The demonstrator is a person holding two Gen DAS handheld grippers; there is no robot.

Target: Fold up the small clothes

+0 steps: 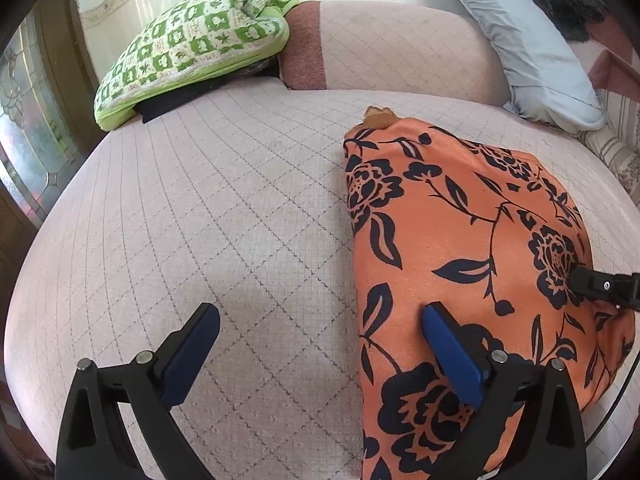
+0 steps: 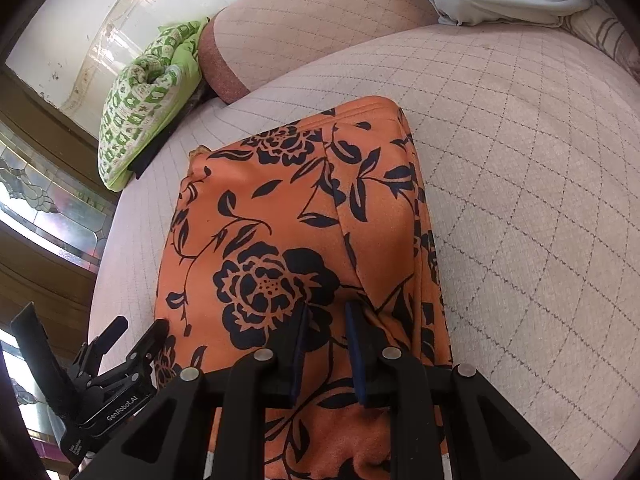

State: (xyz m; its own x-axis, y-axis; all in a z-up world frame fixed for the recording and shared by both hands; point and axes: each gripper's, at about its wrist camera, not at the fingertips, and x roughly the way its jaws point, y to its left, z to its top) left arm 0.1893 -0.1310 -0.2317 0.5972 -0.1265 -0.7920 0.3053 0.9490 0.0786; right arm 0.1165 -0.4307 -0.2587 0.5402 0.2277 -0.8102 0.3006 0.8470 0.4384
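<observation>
An orange garment with a dark floral print (image 1: 472, 248) lies folded on the pink quilted sofa seat (image 1: 224, 216); it also shows in the right wrist view (image 2: 288, 224). My left gripper (image 1: 320, 320) is open wide at the garment's left edge, its right finger (image 1: 452, 352) over the cloth and its left finger (image 1: 192, 352) over bare seat. It also shows in the right wrist view (image 2: 136, 332). My right gripper (image 2: 326, 312) has its jaws nearly together around a raised fold of the garment. Its tip shows in the left wrist view (image 1: 580, 280).
A green and white patterned cushion (image 1: 188, 48) lies on dark cloth at the far left of the sofa. A grey pillow (image 1: 532, 48) leans on the backrest (image 1: 400, 44) at the right. A glass door (image 2: 48, 200) stands to the left.
</observation>
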